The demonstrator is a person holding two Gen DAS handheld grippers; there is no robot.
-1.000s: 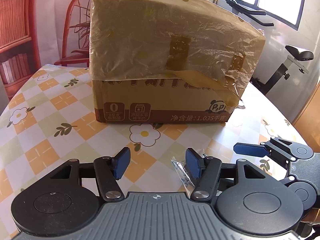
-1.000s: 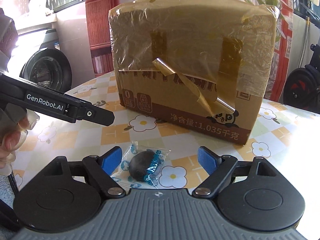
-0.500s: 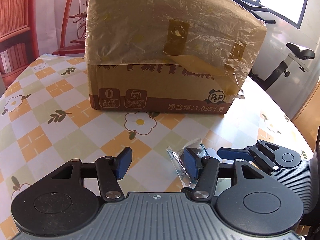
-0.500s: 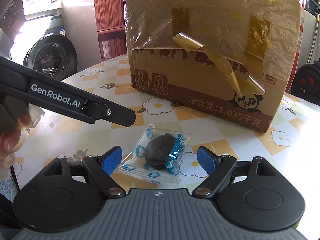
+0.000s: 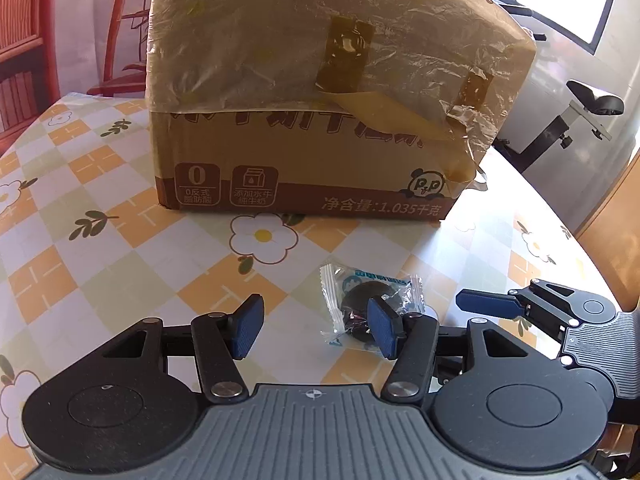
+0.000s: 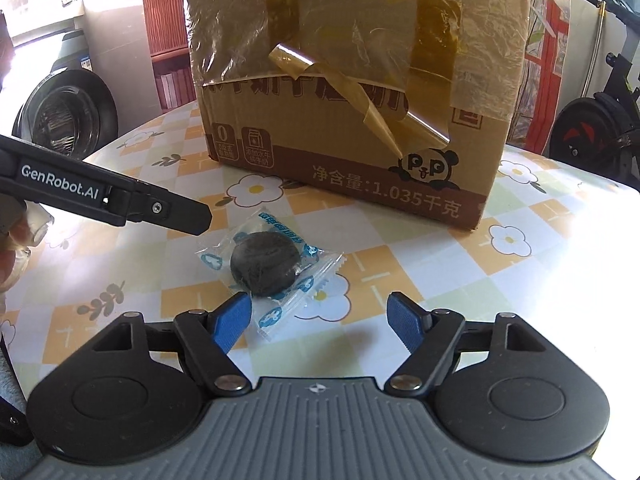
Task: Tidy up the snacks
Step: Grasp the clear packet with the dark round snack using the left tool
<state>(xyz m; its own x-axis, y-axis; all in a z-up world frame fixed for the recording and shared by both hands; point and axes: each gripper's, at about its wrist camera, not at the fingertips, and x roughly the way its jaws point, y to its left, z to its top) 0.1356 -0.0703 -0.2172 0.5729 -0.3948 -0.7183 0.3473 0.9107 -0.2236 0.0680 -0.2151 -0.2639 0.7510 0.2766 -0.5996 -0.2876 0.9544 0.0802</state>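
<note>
Round table with a checked orange, green and white flower-print cloth [image 5: 120,240]; a large brown cardboard box wrapped in clear plastic film and yellow tape [image 5: 320,92] stands on it toward the back, printed side facing both cameras. Task item: a single dark round cookie in a clear wrapper with blue print [image 6: 266,266], lying flat on the cloth in front of the box, apart from it. Right gripper [image 6: 320,320], black with blue pads, sits low just short of the snack; jaws are closing but spread wide, nothing pressed between them, left pad close to the wrapper's near edge, contact unclear. Left gripper [image 5: 316,332], same build, jaws part open and empty; the snack lies beside and partly behind its right pad [image 5: 382,332], outside the gap. In the right wrist view the left gripper's black finger, marked GenRobot.AI, pokes in from the left, tip near the wrapper's corner, and fingers of the person's hand [image 6: 12,248] show at the left edge.
</note>
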